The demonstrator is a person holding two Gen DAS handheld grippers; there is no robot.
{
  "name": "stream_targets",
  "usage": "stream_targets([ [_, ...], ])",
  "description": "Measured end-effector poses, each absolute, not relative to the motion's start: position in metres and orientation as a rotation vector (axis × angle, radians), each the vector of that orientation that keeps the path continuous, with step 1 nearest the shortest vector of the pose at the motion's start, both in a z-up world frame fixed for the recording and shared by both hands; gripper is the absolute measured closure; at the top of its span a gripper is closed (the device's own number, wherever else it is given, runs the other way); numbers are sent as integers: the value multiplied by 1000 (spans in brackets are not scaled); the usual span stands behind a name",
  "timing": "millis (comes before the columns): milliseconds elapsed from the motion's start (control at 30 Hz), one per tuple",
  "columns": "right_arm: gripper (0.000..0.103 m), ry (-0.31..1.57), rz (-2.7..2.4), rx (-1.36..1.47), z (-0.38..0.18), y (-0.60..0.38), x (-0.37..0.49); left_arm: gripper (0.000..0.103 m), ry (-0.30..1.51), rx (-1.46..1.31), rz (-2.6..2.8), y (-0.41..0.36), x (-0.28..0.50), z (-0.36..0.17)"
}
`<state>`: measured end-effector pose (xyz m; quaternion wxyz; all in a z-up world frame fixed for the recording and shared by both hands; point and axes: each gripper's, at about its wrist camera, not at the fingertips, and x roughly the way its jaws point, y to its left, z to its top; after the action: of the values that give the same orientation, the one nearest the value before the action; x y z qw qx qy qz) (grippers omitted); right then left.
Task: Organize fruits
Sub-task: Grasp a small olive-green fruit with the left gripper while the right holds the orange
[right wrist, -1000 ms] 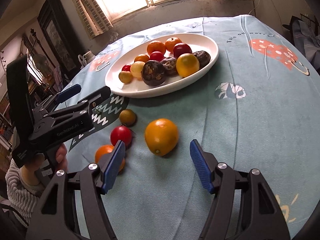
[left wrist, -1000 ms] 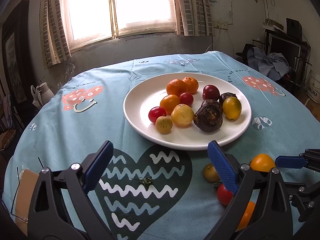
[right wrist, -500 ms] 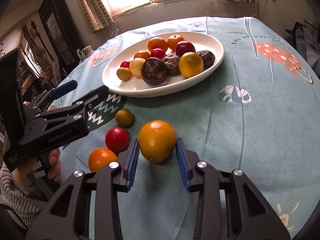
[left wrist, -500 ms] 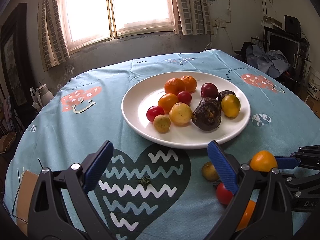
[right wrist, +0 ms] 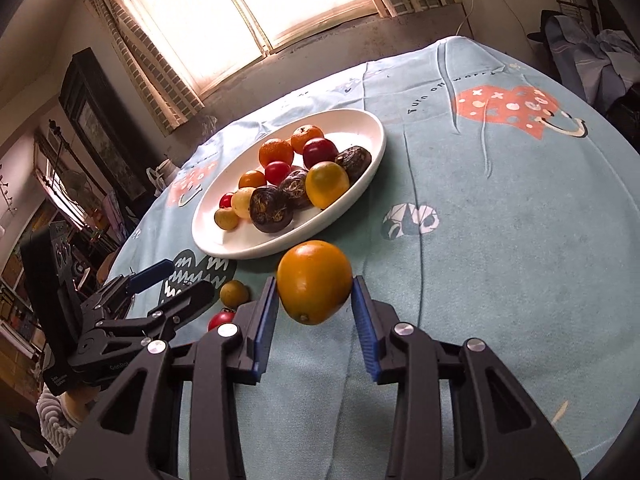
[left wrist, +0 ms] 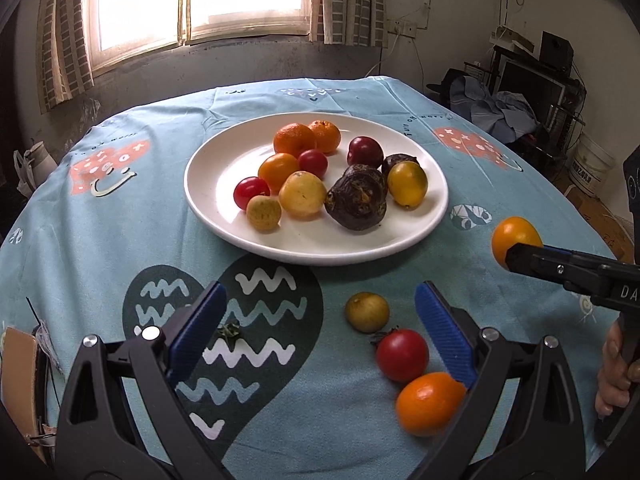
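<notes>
My right gripper (right wrist: pixel 314 300) is shut on a large orange fruit (right wrist: pixel 314 280) and holds it just above the cloth, near the front rim of the white plate (right wrist: pixel 372 160). From the left wrist view the same orange fruit (left wrist: pixel 516 238) hangs at the right in the right gripper (left wrist: pixel 520 258). The plate (left wrist: pixel 216 200) carries several fruits: oranges, red tomatoes, yellow ones and dark wrinkled ones. My left gripper (left wrist: pixel 320 320) stands open over the cloth. Close to its right finger lie a small olive fruit (left wrist: pixel 367 312), a red tomato (left wrist: pixel 402 355) and a small orange fruit (left wrist: pixel 430 403).
A round table under a teal patterned tablecloth (left wrist: pixel 120 240) fills both views. A small green stem scrap (left wrist: pixel 229 330) lies on the dark heart print. A person's hand (left wrist: pixel 612 368) grips the right tool. Cluttered furniture (left wrist: pixel 532 92) stands beyond the far right edge.
The right gripper closed on the large orange fruit and lifted it off the cloth toward the plate. The left gripper tilted so the loose fruits show more fully; it stays open.
</notes>
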<state>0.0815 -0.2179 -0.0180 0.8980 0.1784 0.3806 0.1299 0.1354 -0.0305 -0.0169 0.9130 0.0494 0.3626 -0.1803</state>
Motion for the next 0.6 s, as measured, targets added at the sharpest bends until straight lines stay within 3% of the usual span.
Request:
stream_targets([
  [333,65,780,287,373,-15,-217,79,7,753,176,-410,-51,132,-24],
  [433,65,783,286,374,-16,-218,79,18,761,199,-435,-56,131,-26],
  [500,65,785,287,374,-16,-217,79,34,797,192,-463,-58,137,-29],
  [600,65,792,286,377,-17,-218,80,42,842,146,-480,-56,150,-31],
])
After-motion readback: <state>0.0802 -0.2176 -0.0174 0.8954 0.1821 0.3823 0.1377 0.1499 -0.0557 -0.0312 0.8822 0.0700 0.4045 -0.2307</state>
